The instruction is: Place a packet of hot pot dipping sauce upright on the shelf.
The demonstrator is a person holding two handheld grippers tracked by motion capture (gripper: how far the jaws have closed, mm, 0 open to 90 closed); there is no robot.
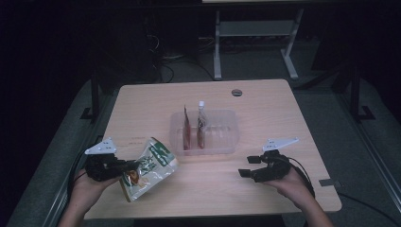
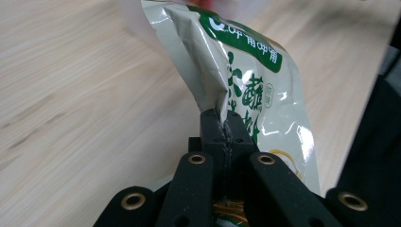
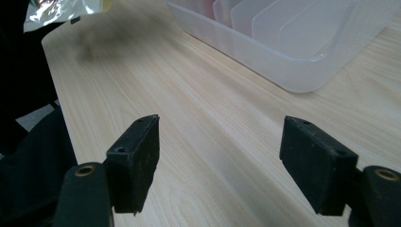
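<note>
The pouch (image 1: pixel 148 169) clamped in the left tongs (image 2: pixel 226 124) is pale cream, glossy, with a dark green band carrying white characters and larger green characters below it; a brown and gold picture shows near its lower end. Both tongs are matt black, with brass-coloured rivets, and each carries a light grey plate. The surface (image 1: pixel 265 101) under them is light wood with fine grain streaks. Ahead of the right tongs (image 3: pixel 220 156), the bin (image 1: pixel 227 137) is clear and frosted white, holding a red sachet (image 1: pixel 187 130) and a reddish-brown pouch with a white cap (image 1: pixel 202 124).
</note>
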